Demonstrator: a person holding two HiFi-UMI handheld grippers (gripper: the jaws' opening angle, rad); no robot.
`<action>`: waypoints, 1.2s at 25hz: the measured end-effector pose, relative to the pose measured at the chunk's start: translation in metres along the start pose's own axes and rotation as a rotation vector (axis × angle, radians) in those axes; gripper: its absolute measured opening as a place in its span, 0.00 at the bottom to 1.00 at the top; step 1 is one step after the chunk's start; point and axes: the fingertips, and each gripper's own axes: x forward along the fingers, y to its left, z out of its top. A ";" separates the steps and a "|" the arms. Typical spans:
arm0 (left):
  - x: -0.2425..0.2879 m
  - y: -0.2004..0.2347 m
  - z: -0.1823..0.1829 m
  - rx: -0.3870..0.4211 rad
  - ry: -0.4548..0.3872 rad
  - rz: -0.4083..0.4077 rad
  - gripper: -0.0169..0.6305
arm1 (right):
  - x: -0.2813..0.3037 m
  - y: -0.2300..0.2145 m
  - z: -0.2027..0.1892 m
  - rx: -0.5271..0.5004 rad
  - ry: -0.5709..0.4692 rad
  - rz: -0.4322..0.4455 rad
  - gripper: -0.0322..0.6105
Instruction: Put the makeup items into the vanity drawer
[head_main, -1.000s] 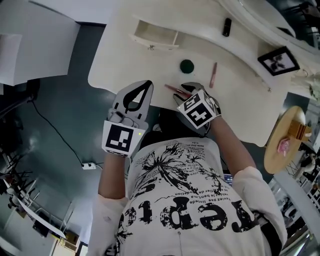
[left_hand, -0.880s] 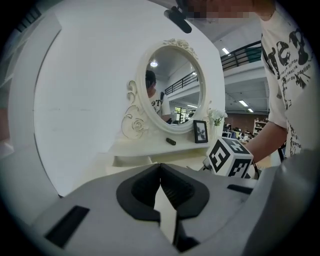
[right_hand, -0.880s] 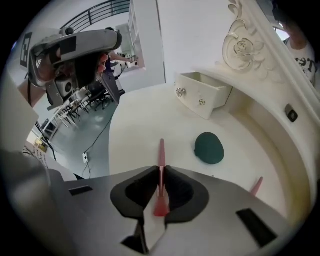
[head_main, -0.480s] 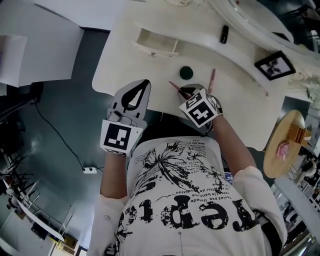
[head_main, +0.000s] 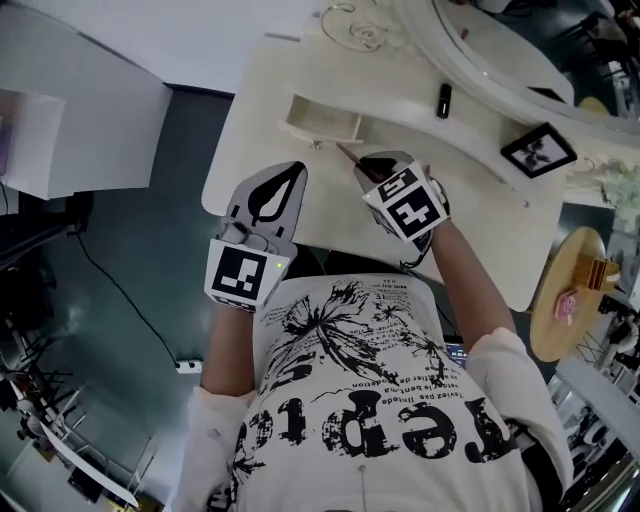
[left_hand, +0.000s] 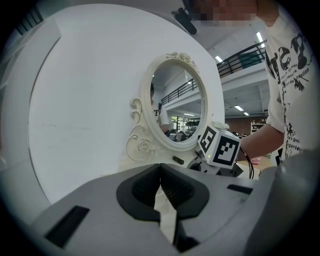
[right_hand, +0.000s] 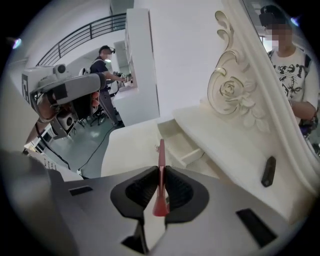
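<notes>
My main worry is the grip. The right gripper (right_hand: 161, 172) has just been closing its jaws on a thin red pencil (right_hand: 160, 152), and it is now clenched on it. The pads pinch only a short stretch, with a long part sticking out ahead. If the pencil swivels in that narrow pinch, or its tip catches the rim of the drawer (right_hand: 192, 155) as I bring it in, I judge it could twist loose. It would then fall on the vanity top (head_main: 260, 130) or roll off the edge.

The left gripper (head_main: 295, 170) hangs to the side, jaws together on nothing, so it cannot catch a slip.

From the head view, the red pencil (head_main: 347, 155) points out of the right gripper (head_main: 372, 165) toward the open drawer (head_main: 320, 130). The drawer lies just ahead and slightly to the left, near but not yet under the tip. A black tube (head_main: 443, 100) waits on the vanity top by the mirror (left_hand: 175, 115), well apart from both grippers.
</notes>
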 end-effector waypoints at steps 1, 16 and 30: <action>0.003 0.007 0.005 0.005 -0.017 -0.008 0.05 | 0.002 -0.005 0.009 -0.004 -0.002 -0.013 0.15; 0.025 0.097 0.013 0.040 0.014 -0.166 0.05 | 0.072 -0.034 0.098 0.016 0.079 -0.055 0.15; 0.036 0.122 0.004 0.013 -0.005 -0.202 0.05 | 0.093 -0.029 0.090 0.086 0.096 -0.031 0.37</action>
